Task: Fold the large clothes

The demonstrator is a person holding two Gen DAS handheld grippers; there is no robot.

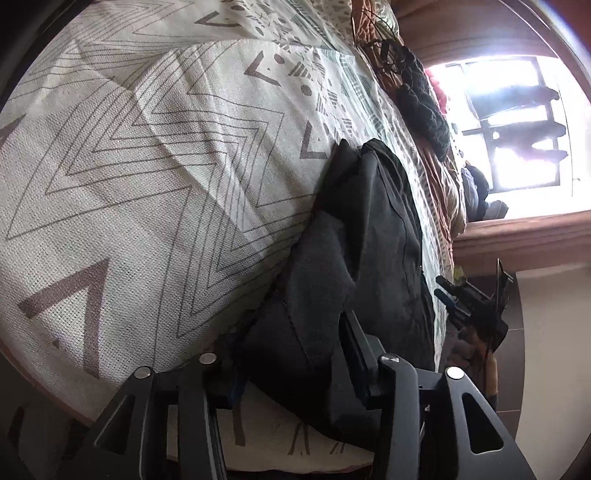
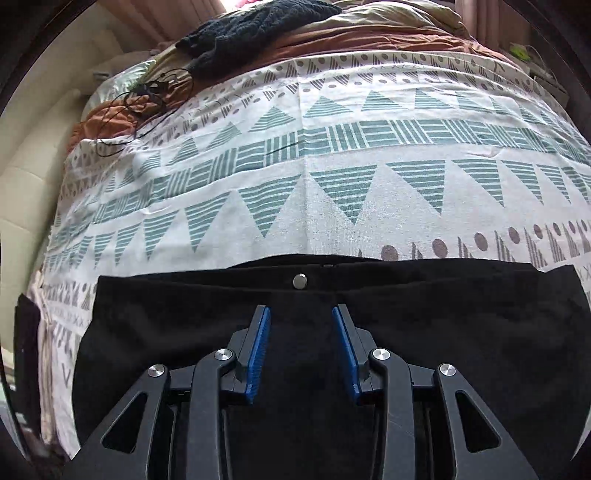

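Note:
Black trousers [image 2: 424, 332] lie flat on a patterned bedsheet [image 2: 332, 206], waistband away from me, with a silver button [image 2: 300, 281] at its middle. My right gripper [image 2: 301, 314] hovers open and empty over the trousers just below the button, blue pads [image 2: 258, 350] apart. In the left wrist view the trousers [image 1: 351, 258] are bunched between my left gripper's fingers. The left gripper [image 1: 291, 332] is shut on a fold of the dark cloth, which hides the fingertips. The right gripper [image 1: 469, 299] shows at the far right there.
A dark knitted garment [image 2: 251, 29] and a rust-coloured blanket [image 2: 332, 40] lie at the far end of the bed. A tangle of black cable [image 2: 140, 99] rests at the far left. A bright window [image 1: 517, 125] stands beyond the bed.

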